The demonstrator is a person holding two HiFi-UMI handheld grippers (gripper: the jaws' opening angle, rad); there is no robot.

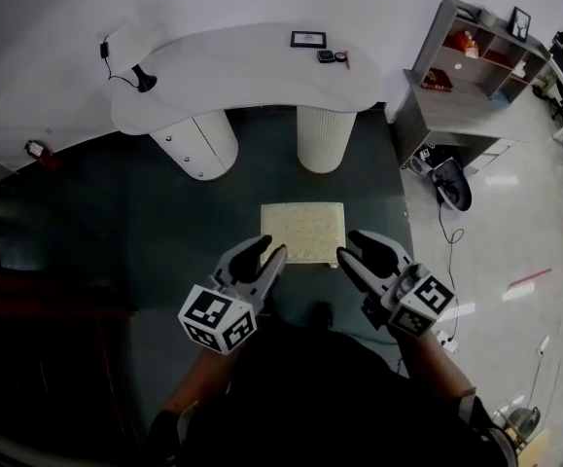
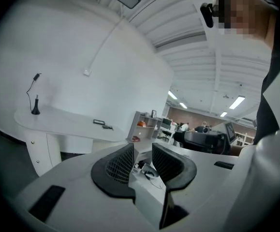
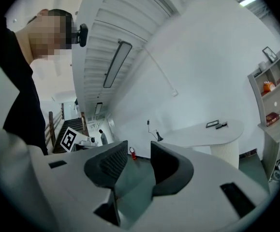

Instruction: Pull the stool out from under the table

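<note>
The stool [image 1: 302, 232], a square cream cushion, stands on the dark carpet [image 1: 116, 212], in front of the white curved table [image 1: 252, 66] and apart from its two round pedestals. My left gripper [image 1: 269, 248] hovers by the stool's near left corner, held up above it. My right gripper [image 1: 348, 244] hovers by the near right corner. In the left gripper view the left gripper [image 2: 142, 151] shows a narrow gap with nothing in it. The right gripper [image 3: 139, 151] likewise has a bare gap. Neither gripper view shows the stool; both look level at the table [image 2: 62, 122] [image 3: 202, 134].
A grey shelf unit [image 1: 475, 56] stands right of the table, with cables and a dark device [image 1: 451, 183] on the pale floor beside it. A picture frame [image 1: 308, 39] and a black lamp base [image 1: 143, 78] sit on the tabletop. A red extinguisher [image 1: 36, 151] stands far left.
</note>
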